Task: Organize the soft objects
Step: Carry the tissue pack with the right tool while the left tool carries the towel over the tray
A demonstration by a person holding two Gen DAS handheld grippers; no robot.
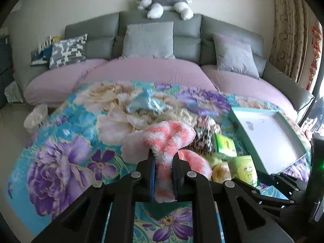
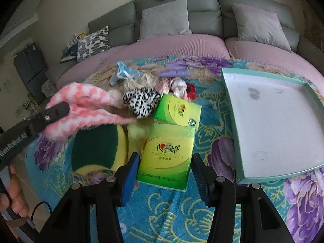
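Note:
My left gripper [image 1: 164,159] is shut on a fluffy pink-and-white cloth [image 1: 168,135], which hangs off the table between its pads. The right wrist view shows that gripper [image 2: 58,109] at the left with the cloth [image 2: 87,101] drooping from it. My right gripper [image 2: 165,159] points down at a green tissue pack [image 2: 168,154] lying on the floral blanket, and both blue pads press on the pack's long sides. A second green pack [image 2: 178,109] lies just behind it. A leopard-print soft piece [image 2: 141,101] and a green-and-yellow sponge [image 2: 97,149] lie close by.
A shallow teal box lid [image 2: 273,125] with a white inside sits at the right. A light blue cloth [image 2: 123,74], a pale pink bundle [image 2: 176,85] and a red item [image 2: 190,90] lie further back. Behind is a sofa [image 1: 145,70] with cushions and a plush dog [image 1: 164,4]. A hand [image 2: 14,192] is at lower left.

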